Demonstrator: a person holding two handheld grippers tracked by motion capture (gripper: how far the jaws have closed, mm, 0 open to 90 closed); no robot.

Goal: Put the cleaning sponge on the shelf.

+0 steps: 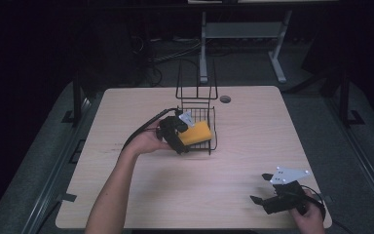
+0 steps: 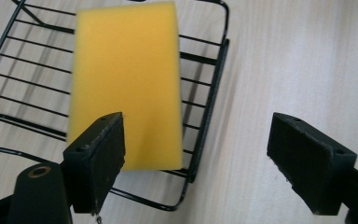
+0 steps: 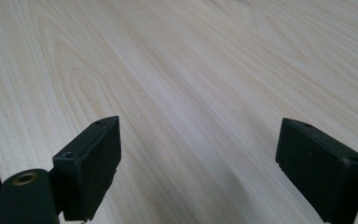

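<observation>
1. High view: a pale wooden counter (image 1: 141, 195) seen from above. The left gripper (image 1: 179, 141), held in the person's left hand (image 1: 148, 141), sits at the near left corner of a black wire basket (image 1: 213, 127) with a tall wire handle. A yellow sponge (image 1: 196, 133) lies tilted in the basket, just beyond and to the right of this gripper. The right gripper (image 1: 258, 190), held in the right hand (image 1: 310, 217), rests low on the counter near the front right corner, well apart from the basket, its jaws spread.

2. Left gripper view: the left gripper (image 2: 200, 154) has its two black jaws spread wide, holding nothing. The sponge (image 2: 128, 79) lies ahead of the left jaw, resting on the wire floor of the basket (image 2: 214, 88); its near edge sits just behind that jaw. Bare counter (image 2: 298, 60) lies ahead of the right jaw.

3. Right gripper view: the right gripper (image 3: 198, 158) has its jaws spread wide and empty, with bare wood-grain counter (image 3: 191, 70) between and beyond them.
</observation>
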